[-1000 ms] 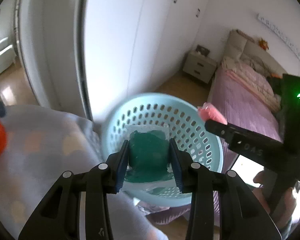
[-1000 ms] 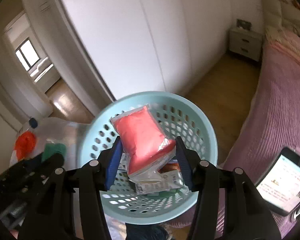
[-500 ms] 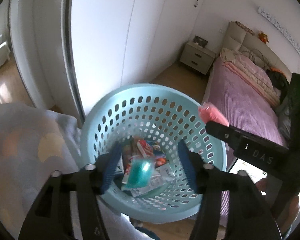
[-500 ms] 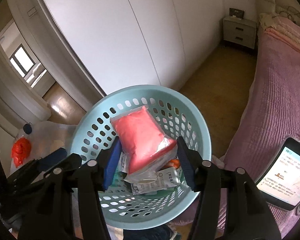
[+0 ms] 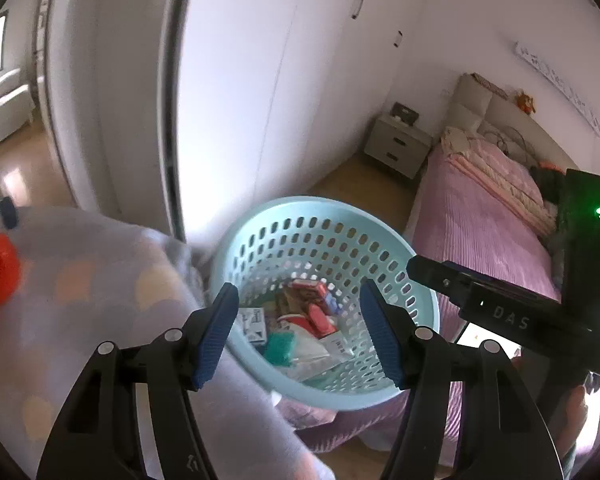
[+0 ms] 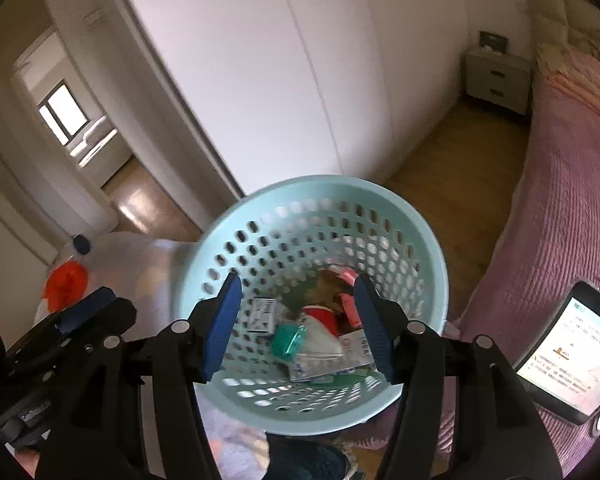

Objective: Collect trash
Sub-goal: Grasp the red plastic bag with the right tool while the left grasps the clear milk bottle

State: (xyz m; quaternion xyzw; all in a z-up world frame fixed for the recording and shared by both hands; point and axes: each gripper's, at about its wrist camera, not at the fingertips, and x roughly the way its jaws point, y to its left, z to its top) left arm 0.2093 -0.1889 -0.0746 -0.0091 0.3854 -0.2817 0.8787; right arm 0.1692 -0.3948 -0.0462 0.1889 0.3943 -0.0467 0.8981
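phone [image 6: 572,350] in right view only, basket [image 5: 260,236]

One light blue basket [image 6: 312,216]. One green packet [image 6: 287,340] inside it, among a heap of wrappers too jumbled to count. One phone [image 6: 572,356]. One nightstand [image 5: 398,146], two drawers. One bed [image 5: 488,224]. Two grippers: left [image 5: 298,334], right [image 6: 298,328].
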